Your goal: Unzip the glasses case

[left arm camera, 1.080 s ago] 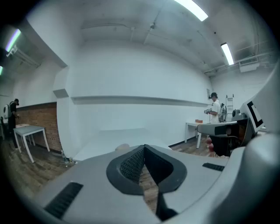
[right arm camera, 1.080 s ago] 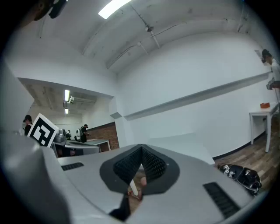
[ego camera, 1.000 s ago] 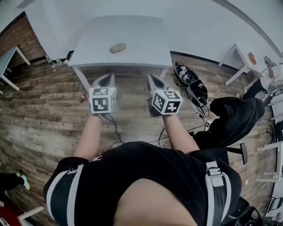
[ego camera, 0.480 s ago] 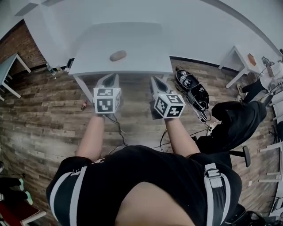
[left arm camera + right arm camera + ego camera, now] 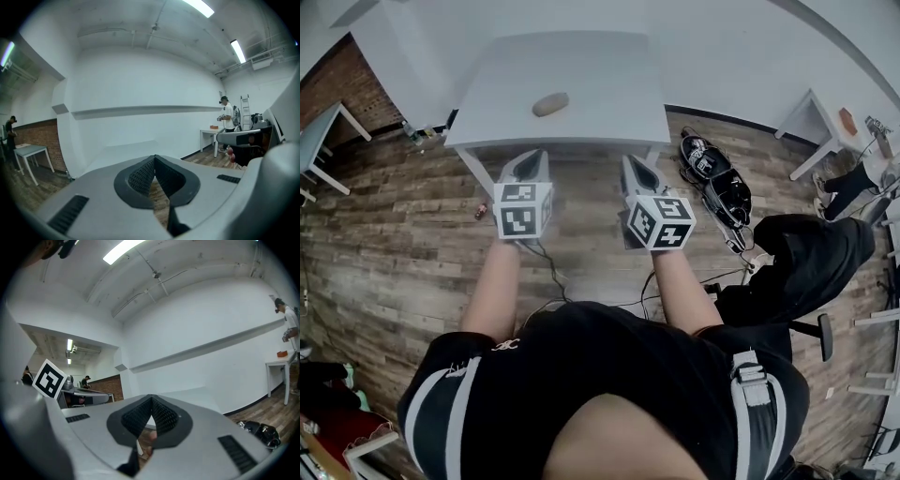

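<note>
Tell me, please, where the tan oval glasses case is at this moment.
In the head view, the tan oval glasses case lies on the white rectangular table, left of its centre, beyond the left gripper and not touching it.

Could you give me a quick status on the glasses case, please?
Left gripper and right gripper shut, empty, near table edge. Glasses case on it, untouched. Nothing in the way.

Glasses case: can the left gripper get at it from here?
Probably yes. The glasses case lies alone on the white table, with nothing between it and the left gripper. The gripper is only near the table's front edge, jaws shut and empty, so it must reach forward.
</note>
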### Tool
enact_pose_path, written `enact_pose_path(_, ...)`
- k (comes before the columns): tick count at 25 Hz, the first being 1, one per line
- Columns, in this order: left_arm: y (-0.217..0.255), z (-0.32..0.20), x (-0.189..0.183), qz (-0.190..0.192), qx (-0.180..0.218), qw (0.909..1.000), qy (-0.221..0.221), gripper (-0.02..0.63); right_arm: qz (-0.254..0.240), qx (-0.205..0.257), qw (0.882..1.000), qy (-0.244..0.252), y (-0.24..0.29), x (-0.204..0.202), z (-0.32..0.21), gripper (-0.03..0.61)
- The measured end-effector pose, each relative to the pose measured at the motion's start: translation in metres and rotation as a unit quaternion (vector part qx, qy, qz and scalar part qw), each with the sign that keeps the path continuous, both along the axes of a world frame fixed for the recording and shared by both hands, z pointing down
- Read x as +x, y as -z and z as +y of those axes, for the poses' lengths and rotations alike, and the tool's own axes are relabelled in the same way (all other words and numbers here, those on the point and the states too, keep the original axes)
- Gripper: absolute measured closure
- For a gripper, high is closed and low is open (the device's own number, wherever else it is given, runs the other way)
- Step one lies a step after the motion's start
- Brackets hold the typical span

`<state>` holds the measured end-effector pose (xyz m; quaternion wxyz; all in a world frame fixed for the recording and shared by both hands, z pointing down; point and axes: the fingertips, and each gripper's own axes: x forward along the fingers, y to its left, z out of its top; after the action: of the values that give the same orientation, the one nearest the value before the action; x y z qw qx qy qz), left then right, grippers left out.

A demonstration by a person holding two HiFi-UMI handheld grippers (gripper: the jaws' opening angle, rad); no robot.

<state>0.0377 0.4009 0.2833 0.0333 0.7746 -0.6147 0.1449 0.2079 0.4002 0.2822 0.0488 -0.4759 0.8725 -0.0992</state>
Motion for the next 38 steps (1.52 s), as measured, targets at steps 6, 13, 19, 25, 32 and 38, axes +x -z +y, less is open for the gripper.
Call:
enact_pose_path(6, -0.023, -0.001, 0.008, 0.002, -0.020, 0.9993, 0.031, 0.611, 0.014, -0.012, 1.000, 0.000, -0.019, 0.020, -0.013, 0.571)
enact_pose_path(13, -0.033, -0.036, 0.000, -0.005, -0.028, 0.9986, 0.044, 0.611, 0.018, -0.008, 1.000, -0.008, -0.024, 0.016, -0.048, 0.571)
enact_pose_path(19, -0.050, -0.095, -0.022, -0.017, -0.026, 0.9978, 0.058, 0.611, 0.032, -0.006, 0.999, -0.018, -0.031, 0.004, -0.105, 0.571)
enact_pose_path(25, -0.062, -0.176, -0.055, -0.007, -0.040, 0.9977, 0.053, 0.611, 0.038, -0.013, 0.999, -0.017, -0.028, -0.030, -0.189, 0.571)
enact_pose_path(32, -0.063, -0.285, -0.121, -0.013, -0.046, 0.9975, 0.051, 0.611, 0.042, -0.028, 0.998, -0.021, -0.031, -0.091, -0.293, 0.571)
enact_pose_path(38, -0.075, -0.361, -0.172, -0.021, -0.066, 0.9970, 0.035, 0.611, 0.047, -0.051, 0.997, -0.020, -0.049, -0.149, -0.369, 0.571)
